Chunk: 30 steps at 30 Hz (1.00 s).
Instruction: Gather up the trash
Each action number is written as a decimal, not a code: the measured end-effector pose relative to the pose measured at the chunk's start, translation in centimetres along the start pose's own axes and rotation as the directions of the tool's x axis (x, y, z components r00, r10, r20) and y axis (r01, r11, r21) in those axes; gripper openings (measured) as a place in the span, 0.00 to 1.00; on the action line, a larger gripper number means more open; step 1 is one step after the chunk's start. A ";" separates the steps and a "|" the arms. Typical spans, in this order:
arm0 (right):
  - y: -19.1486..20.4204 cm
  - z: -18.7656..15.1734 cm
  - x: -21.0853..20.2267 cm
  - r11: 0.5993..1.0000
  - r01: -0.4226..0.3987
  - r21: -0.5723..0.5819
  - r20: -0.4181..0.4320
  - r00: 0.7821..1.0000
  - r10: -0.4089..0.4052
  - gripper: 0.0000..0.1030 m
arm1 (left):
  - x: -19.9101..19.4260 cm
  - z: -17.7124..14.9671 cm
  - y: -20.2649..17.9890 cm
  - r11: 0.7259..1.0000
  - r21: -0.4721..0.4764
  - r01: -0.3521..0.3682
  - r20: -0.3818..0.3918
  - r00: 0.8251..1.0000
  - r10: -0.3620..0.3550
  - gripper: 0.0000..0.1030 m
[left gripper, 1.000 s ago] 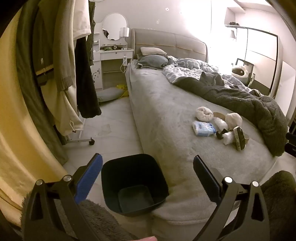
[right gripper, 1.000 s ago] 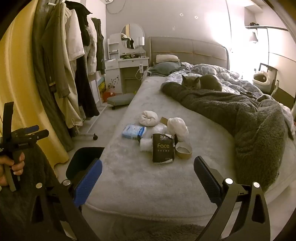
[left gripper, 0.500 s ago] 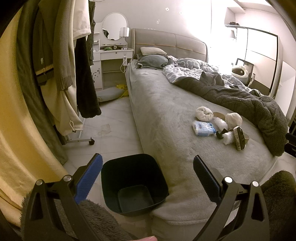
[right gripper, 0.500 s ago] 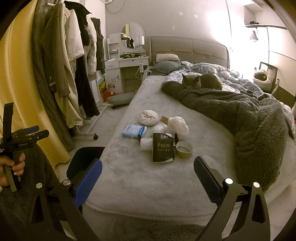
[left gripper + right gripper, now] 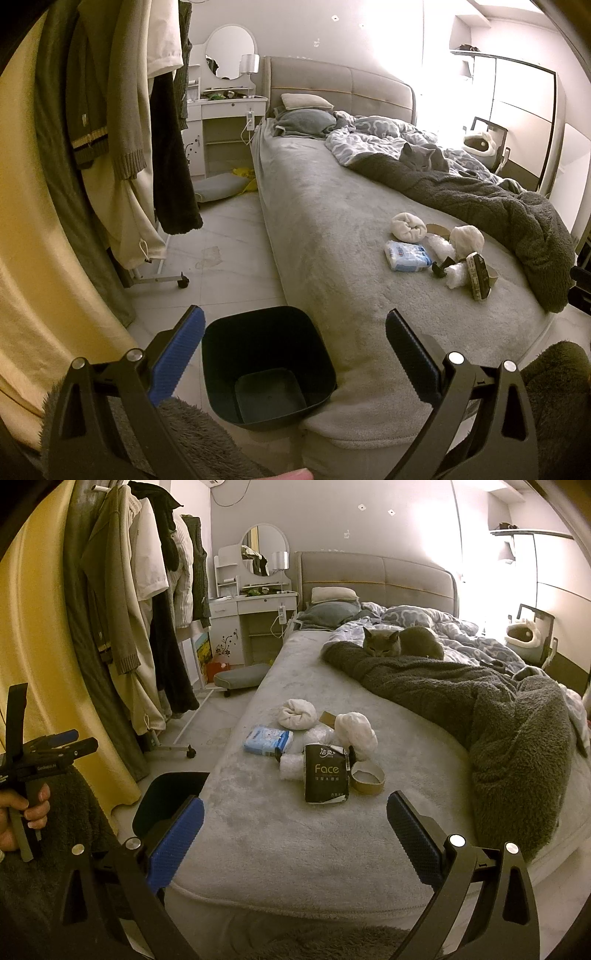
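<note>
A pile of trash lies on the grey bed: a black "Face" tissue pack, a blue-white tissue pack, a tape roll, and white wads. The pile also shows in the left wrist view. An empty dark bin stands on the floor at the bed's corner; its rim shows in the right wrist view. My left gripper is open above the bin. My right gripper is open and empty over the bed's near edge, short of the pile.
A grey cat lies on a dark blanket at the bed's right. A clothes rack with coats stands left on wheels. A white dresser with mirror is at the back. A yellow curtain hangs far left.
Nothing has visibly moved apart from a very slight drift of the right gripper's view toward the bed.
</note>
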State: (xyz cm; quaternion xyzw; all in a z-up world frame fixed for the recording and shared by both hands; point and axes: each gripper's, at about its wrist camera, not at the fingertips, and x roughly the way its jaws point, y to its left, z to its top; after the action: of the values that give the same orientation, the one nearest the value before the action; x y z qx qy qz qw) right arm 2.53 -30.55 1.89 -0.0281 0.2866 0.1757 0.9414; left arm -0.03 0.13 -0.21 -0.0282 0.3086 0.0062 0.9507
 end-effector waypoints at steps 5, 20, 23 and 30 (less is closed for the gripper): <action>0.1 0.1 -0.1 1.000 0.000 0.001 0.000 1.000 0.000 0.97 | 0.0 0.1 0.1 1.000 -0.002 0.001 0.000 1.000 -0.001 0.97; 0.0 0.1 -0.1 1.000 0.001 0.001 -0.001 1.000 -0.001 0.97 | 0.0 0.1 0.1 1.000 -0.001 0.002 -0.001 1.000 -0.002 0.97; 0.0 0.1 -0.1 1.000 0.001 0.000 -0.002 1.000 -0.001 0.97 | 0.0 0.0 0.1 1.000 -0.002 0.002 -0.001 1.000 -0.002 0.97; 0.1 0.1 -0.2 1.000 0.001 0.001 -0.002 1.000 -0.001 0.97 | -0.1 0.0 0.1 1.000 0.001 0.002 -0.001 1.000 -0.002 0.97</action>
State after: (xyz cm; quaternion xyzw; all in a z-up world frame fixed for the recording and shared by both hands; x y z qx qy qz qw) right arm 2.42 -30.51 2.07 -0.0280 0.2873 0.1753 0.9412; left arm -0.08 0.19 -0.18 -0.0280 0.3090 0.0051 0.9506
